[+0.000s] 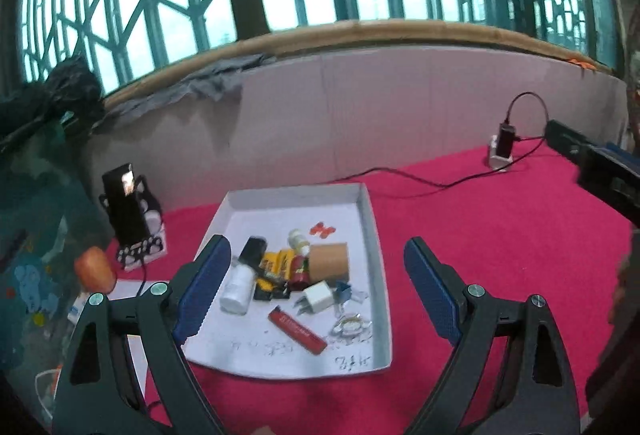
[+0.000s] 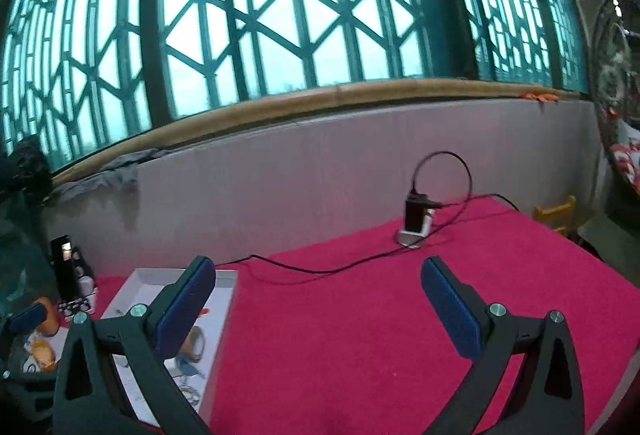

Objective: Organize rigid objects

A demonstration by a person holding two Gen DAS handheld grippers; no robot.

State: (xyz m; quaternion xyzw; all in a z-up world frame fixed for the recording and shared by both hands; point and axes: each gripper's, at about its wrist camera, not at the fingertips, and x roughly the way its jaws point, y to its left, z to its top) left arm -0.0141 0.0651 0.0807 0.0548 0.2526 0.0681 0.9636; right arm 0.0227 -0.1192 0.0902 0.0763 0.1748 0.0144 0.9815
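Left wrist view: the left hand-held gripper is seen at the lower centre, its jaws spread wide and holding nothing, above a white tray on the red-covered bench. Clustered in the tray's middle are a red lighter, a white charger plug, a white bottle and a cardboard roll. Farther, at upper right, a small black device with a cable is shown.

Right wrist view: the right hand-held gripper is likewise wide and empty over bare red cloth, the tray lying at lower left. Latticed windows fill the upper frame.
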